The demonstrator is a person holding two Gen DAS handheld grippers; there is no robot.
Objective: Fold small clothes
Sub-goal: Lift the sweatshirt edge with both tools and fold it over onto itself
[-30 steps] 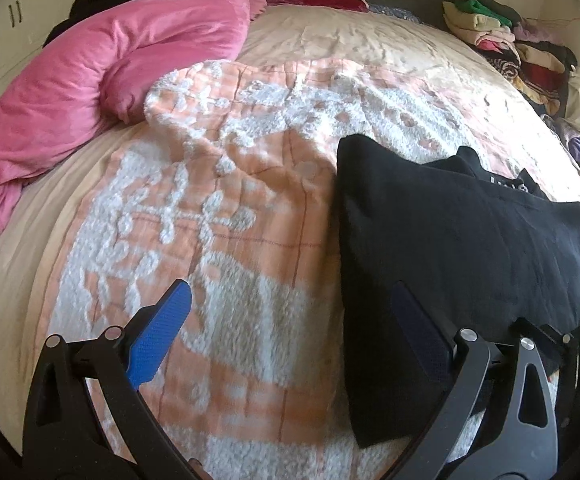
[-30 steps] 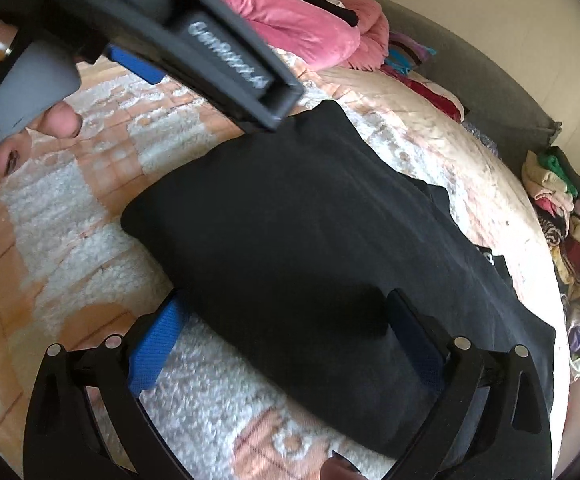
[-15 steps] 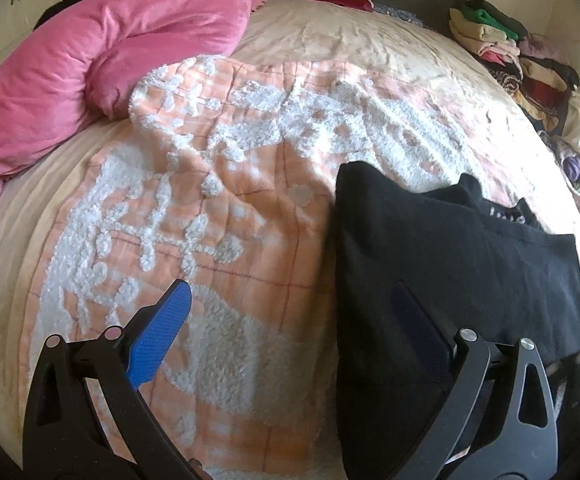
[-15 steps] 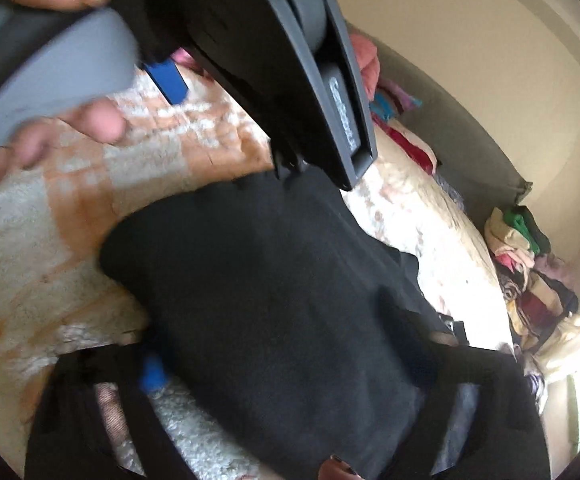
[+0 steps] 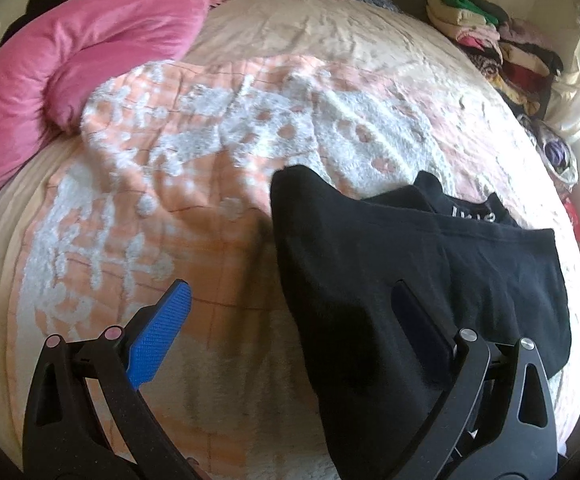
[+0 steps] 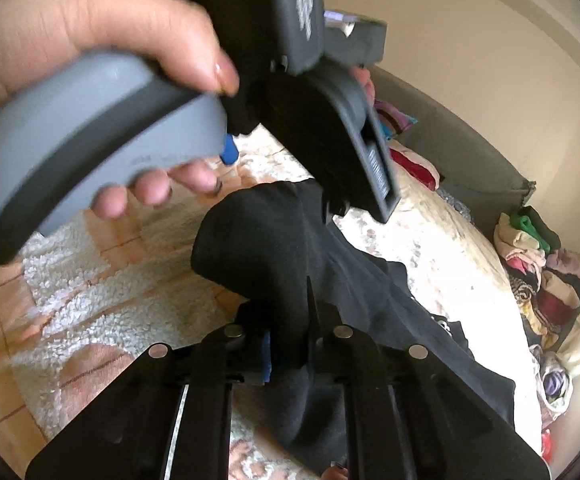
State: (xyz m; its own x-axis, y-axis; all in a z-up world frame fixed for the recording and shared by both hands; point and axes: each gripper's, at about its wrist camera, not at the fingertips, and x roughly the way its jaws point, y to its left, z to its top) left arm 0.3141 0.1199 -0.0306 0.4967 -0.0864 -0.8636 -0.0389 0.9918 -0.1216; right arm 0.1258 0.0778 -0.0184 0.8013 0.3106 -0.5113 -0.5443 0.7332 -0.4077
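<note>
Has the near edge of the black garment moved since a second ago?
Yes. The black garment has bunched upward off the patterned blanket, pinched in the shut right gripper, where it earlier lay flat.

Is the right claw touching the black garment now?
Touching. In the right wrist view the right claw has its jaws closed on a fold of the black garment, and the cloth rises bunched from between them.
</note>
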